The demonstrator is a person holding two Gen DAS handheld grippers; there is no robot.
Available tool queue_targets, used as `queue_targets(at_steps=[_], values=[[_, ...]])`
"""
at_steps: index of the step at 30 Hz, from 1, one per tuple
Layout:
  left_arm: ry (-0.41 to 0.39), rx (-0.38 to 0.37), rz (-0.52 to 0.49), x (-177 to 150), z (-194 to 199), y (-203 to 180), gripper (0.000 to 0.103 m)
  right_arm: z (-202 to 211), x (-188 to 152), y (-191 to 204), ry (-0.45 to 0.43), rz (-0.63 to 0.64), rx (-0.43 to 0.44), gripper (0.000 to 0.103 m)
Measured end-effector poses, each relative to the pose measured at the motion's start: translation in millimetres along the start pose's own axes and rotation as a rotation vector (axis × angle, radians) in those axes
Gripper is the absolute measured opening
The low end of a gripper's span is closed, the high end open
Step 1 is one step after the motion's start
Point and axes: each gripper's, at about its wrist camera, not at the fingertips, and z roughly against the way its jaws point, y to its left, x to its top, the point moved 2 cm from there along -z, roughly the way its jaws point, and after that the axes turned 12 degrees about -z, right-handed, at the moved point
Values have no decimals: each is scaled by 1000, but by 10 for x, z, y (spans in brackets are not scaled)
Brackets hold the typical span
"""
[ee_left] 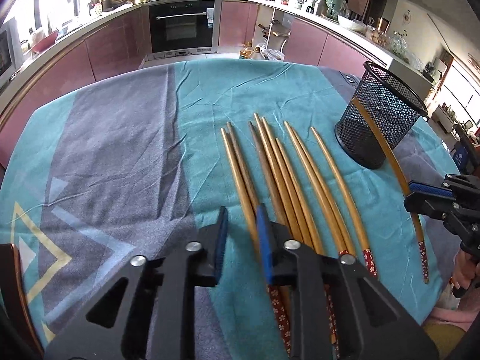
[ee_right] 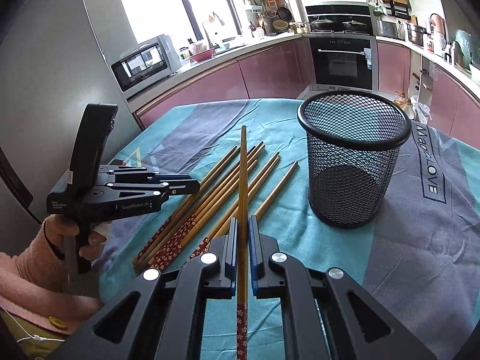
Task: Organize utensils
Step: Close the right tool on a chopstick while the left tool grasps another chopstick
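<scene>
We see the left gripper [ee_left: 240, 225] nearly closed, nothing between its pads, hovering over a fan of chopsticks [ee_left: 288, 177] on the teal cloth [ee_left: 120, 156]: golden-brown shafts, red floral ends. How many lie there is hard to tell; the gripper hides their handles. Right gripper [ee_right: 242, 228] clamps one lifted chopstick [ee_right: 242, 180]. Mesh cup [ee_right: 354, 162] stands upright, empty.

Chopstick handles [ee_left: 277, 309] hidden — under left gripper [ee_left: 241, 222].
</scene>
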Motion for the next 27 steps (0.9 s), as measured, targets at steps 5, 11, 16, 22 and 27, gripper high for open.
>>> queue_targets(at_steps=[5,11,16,22,27], values=[[13,-12,2,41,-110,19,11,38,-15,6,-8,2,2,6],[14,-2,9,38,-109,5,10,106,-35,5,-13,9,3,6],[-1,-2,55,38,-38,26,7,253,40,40,-60,21,6,6],[-90,-82,50,119,385,-4,7,571,237,2,-152,35,10,6],[-216,-153,17,318,925,-86,7,812,441,-42,-236,32,20,6]])
